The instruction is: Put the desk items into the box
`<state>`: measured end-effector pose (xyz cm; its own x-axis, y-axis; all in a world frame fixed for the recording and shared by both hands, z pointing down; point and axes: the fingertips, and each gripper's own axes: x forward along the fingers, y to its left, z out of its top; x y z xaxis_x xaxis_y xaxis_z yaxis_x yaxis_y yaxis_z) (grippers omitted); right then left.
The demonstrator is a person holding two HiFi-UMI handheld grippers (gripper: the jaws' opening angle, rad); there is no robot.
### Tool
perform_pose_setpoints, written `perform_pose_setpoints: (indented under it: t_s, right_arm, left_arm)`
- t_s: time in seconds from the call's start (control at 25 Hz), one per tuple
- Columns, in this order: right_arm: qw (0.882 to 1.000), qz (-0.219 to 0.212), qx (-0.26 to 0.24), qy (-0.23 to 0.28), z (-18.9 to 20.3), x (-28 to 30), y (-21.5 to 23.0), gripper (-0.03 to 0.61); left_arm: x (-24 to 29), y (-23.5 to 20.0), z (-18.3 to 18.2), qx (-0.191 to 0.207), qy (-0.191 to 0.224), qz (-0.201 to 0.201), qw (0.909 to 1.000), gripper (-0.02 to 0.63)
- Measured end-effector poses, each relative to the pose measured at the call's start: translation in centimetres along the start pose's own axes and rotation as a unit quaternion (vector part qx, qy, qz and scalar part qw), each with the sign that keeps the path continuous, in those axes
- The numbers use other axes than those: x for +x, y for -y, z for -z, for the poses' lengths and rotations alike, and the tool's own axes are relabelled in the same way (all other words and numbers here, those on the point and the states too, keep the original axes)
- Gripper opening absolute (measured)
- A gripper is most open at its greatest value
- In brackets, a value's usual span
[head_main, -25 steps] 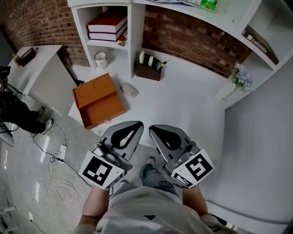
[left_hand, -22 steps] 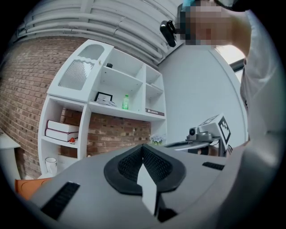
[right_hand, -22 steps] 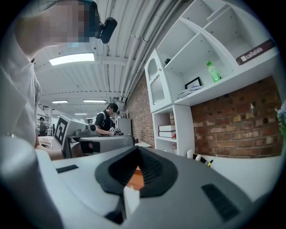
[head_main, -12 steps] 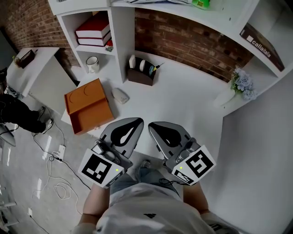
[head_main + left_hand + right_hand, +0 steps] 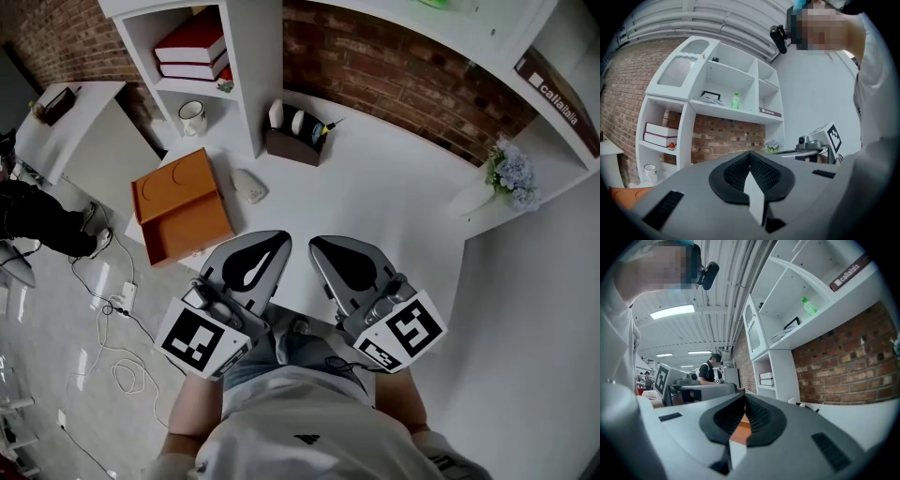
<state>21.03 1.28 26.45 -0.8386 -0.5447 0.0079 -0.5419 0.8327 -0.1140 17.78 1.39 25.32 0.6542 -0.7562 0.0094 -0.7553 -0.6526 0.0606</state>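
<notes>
Orange box [image 5: 181,208] lies open on the white desk [image 5: 394,206], its lid flat beside it. Left gripper [image 5: 279,240] and right gripper [image 5: 317,246] are both squeezed shut, holding nothing.

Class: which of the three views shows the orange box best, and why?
The head view: the orange box is seen whole from above. The left gripper view catches only an orange sliver at lower left; the right gripper view, just a small orange patch.
</notes>
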Motion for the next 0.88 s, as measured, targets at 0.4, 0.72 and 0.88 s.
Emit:
perform_pose_setpoints:
  t_s: [0.4, 0.72, 0.88]
  right_arm:
    - [1.000, 0.026, 0.007, -0.004, -0.2, 2.5, 1.8, 0.011]
    - [0.998, 0.052, 0.016, -0.008, -0.2, 6.7, 3.0, 0.011]
    - [0.998, 0.067, 0.015, -0.016, 0.0, 9.1, 3.6, 0.011]
  left_arm:
    - [1.2, -2.7, -0.6, 0.005, 0.013, 0.020, 0.9997, 0.012]
    - [1.7, -7.0, -0.6, -0.003, -0.001, 0.038, 0.9993, 0.012]
    - [2.2, -9.5, -0.8, -0.003, -0.001, 0.053, 0.9986, 0.012]
